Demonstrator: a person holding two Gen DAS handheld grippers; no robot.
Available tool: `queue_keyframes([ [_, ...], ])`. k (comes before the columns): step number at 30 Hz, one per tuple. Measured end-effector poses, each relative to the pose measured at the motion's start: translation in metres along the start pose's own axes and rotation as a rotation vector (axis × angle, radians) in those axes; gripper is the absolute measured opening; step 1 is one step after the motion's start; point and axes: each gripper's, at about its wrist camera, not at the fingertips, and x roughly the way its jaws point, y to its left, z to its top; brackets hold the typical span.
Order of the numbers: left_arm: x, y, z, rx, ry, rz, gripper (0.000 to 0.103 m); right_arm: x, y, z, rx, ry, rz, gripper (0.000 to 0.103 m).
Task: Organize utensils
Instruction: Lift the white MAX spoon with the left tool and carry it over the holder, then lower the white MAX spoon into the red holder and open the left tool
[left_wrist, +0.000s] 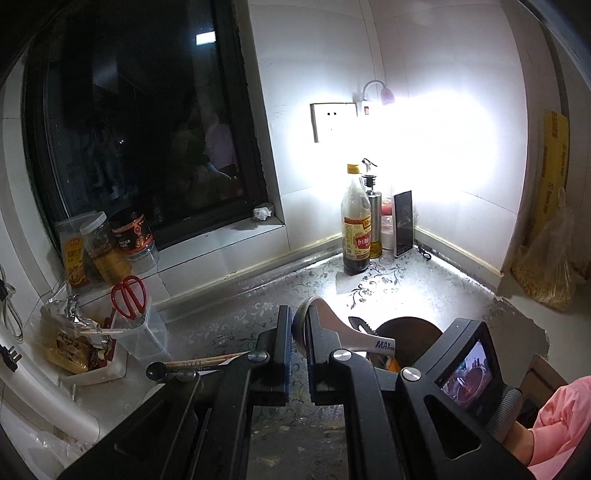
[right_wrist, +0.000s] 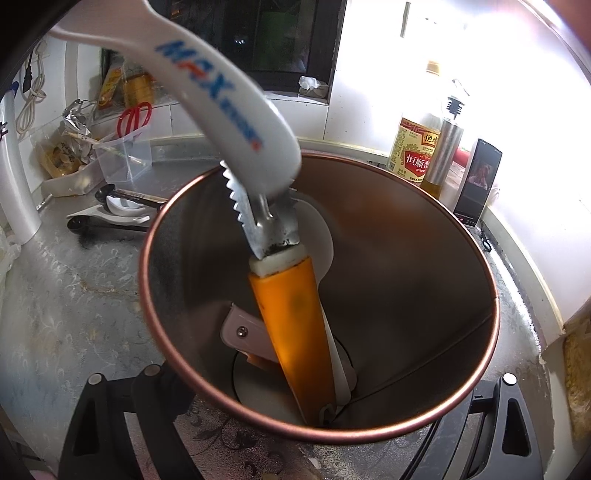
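Utensils first: my left claw (left_wrist: 300, 334) is clamped nearly shut on the white handle of a tool (left_wrist: 354, 334) with "MAX" printed in blue on it. From the right camera I can see the toothed metal end of that tool (right_wrist: 255, 206) hanging just over the rim and pointing down into a copper-rimmed metal canister (right_wrist: 424, 295). Inside the canister there's already an orange-handled utensil (right_wrist: 291, 332) leaning upright, plus something pink and white with a screw in it (can't tell what that one is).

My right claw (right_wrist: 295, 421) sits around the canister, one finger on each side at the bottom of the view, but I can't tell whether the pads are actually pressing on the wall or just standing beside it.

Over on the left of the worktop (right_wrist: 74, 314) a white spoon (right_wrist: 110, 214) and a couple of dark utensils are still lying flat, near a clear plastic tub (right_wrist: 125, 158) with red scissors (right_wrist: 135, 116) standing in it. A vinegar bottle (right_wrist: 415, 147), an oil dispenser (right_wrist: 445, 147) and a phone (right_wrist: 476, 184) stand in the bright back corner.
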Motion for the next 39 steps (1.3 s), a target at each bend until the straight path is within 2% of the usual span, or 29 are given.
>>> queue_keyframes([
  [8,0.014,-0.019,-0.004,0.047,0.048,-0.051,0.007,0.0,0.0,0.0,0.0,0.0,0.0,0.093],
  [15,0.027,-0.021,-0.007,0.024,0.083,-0.088,0.01,0.0,0.001,0.0,-0.002,0.0,-0.002,0.093],
  [28,0.034,-0.02,-0.009,-0.036,0.119,-0.203,0.013,0.001,0.001,0.0,-0.006,0.0,-0.003,0.094],
  [33,0.031,-0.012,-0.005,-0.059,0.099,-0.203,0.013,0.002,-0.001,0.001,-0.007,0.002,-0.007,0.093],
  [39,0.029,0.013,-0.006,-0.133,0.088,-0.152,0.013,0.003,-0.002,0.001,-0.004,0.004,-0.009,0.093],
])
